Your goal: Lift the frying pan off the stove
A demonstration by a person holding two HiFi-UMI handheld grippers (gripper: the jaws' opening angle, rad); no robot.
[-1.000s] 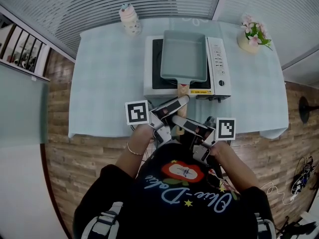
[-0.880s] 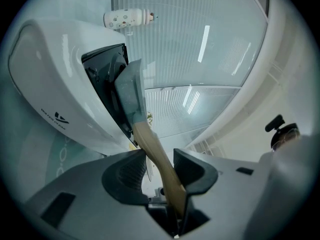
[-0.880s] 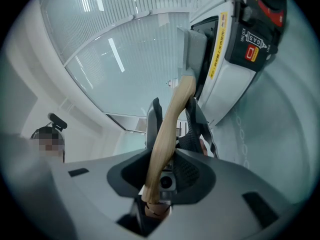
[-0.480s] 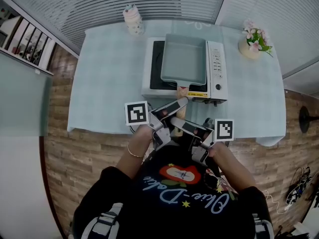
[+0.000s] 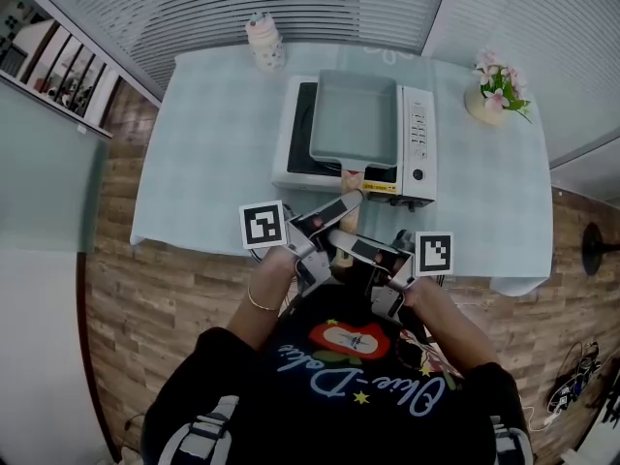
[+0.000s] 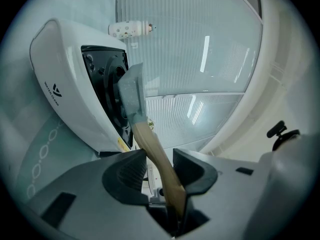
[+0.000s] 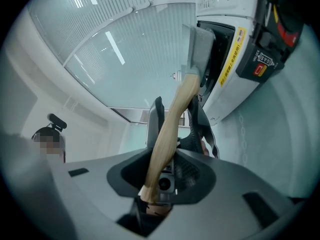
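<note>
Wooden handle point(image 6: 146, 139) overhangs stove point(image 5: 418, 139) front edge; left gripper point(image 6: 160, 161) jaws, just closing, and right gripper point(image 7: 162, 171) jaws clamp it.

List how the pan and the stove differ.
The pan is grey-blue with a wooden handle; the stove is white with a black top. The pan is smaller and sits on the stove, which rests on the table. Both are roughly rectangular.

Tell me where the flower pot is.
In the head view, the flower pot stands at the far right of the table, right of the stove.
</note>
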